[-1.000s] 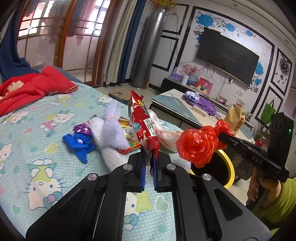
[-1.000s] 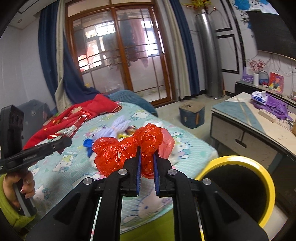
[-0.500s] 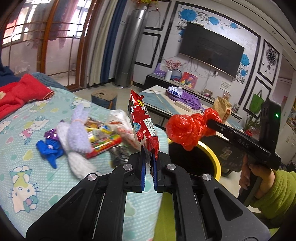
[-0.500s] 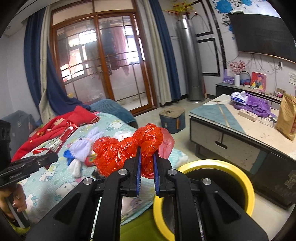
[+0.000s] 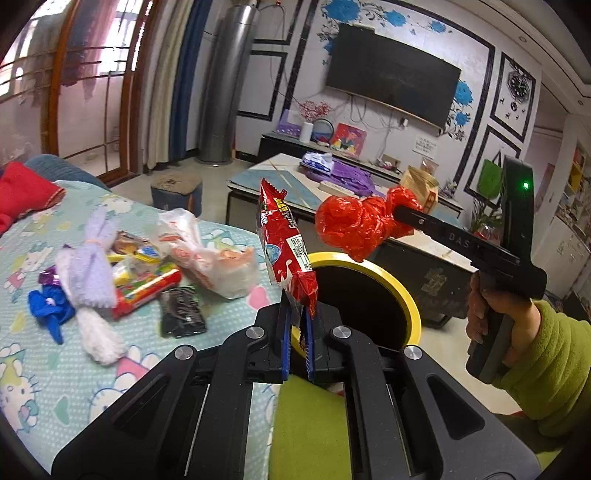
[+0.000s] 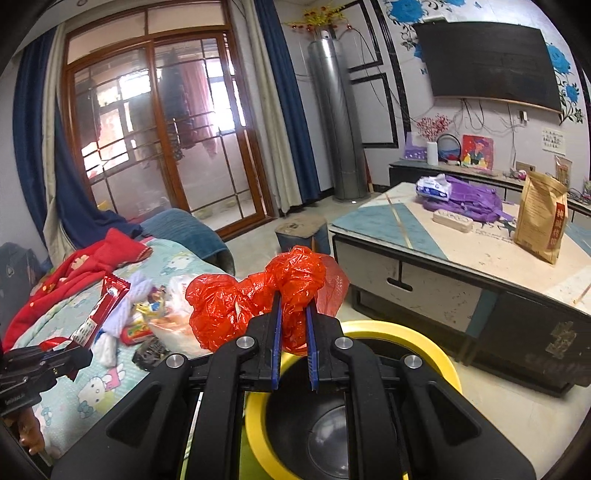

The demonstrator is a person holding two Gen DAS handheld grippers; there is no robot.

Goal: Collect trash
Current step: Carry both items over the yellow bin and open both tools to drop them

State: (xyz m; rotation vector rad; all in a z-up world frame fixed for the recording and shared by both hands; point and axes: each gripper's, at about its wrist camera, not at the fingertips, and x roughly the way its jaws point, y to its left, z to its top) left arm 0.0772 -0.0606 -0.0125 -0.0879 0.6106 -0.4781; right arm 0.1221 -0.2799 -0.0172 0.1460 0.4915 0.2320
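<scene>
Left wrist view: the left gripper (image 5: 297,325) pinches a red snack wrapper (image 5: 284,243) at the frame's middle, beside the yellow bin (image 5: 402,291).

Right wrist view: the right gripper (image 6: 293,328) is clamped on a red plastic bag (image 6: 255,295) at the middle, above the bin.

The room is a living room with pale lilac walls painted with blue flowers (image 5: 397,16). A dark flat television (image 6: 491,62) hangs on the wall above a low black cabinet (image 6: 476,177). A tall grey standing air conditioner (image 6: 332,122) stands in the corner beside blue curtains (image 6: 291,103). Daylight comes through the wood-framed glass doors (image 6: 162,129). The floor (image 6: 517,413) is pale beige.
</scene>
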